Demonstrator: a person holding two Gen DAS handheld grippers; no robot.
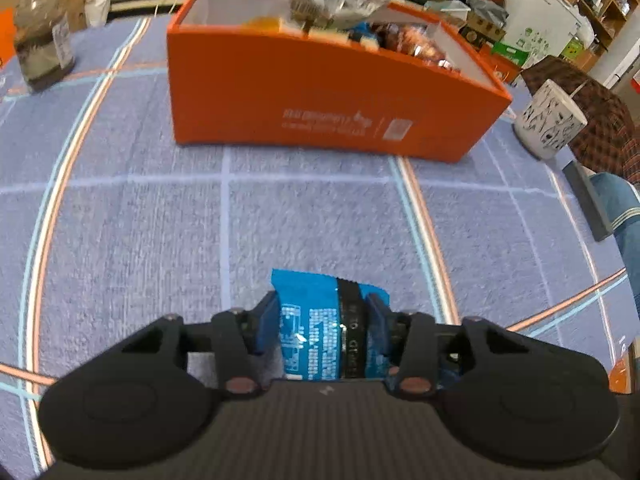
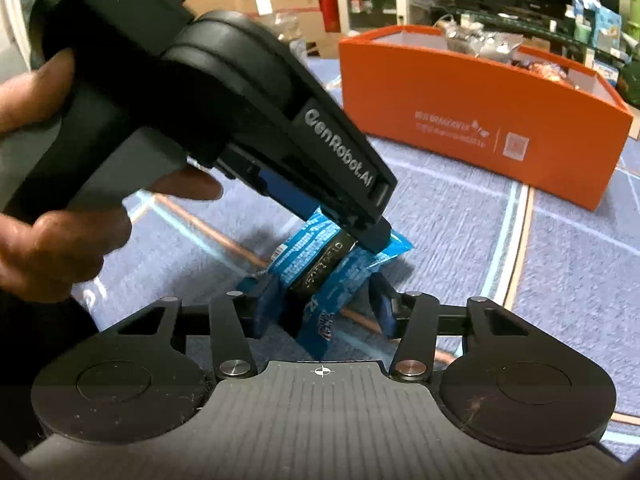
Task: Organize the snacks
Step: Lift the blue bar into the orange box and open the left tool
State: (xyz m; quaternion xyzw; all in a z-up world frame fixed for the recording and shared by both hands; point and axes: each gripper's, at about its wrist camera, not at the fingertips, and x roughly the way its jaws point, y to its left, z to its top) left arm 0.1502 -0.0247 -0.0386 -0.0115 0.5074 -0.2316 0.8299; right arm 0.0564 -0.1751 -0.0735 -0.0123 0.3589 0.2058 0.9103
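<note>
The blue snack packet [image 1: 316,332] is showing only its far end in the left wrist view, its near part vanishing behind the left tool [image 1: 320,320]. The print on it is blurring past reading. In the right wrist view the left tool's body is blocking the packet's upper side. The snacks inside the orange box [image 1: 320,96] are smearing into glare, impossible to name. The person's hand [image 2: 60,216] is running off the left edge.
</note>
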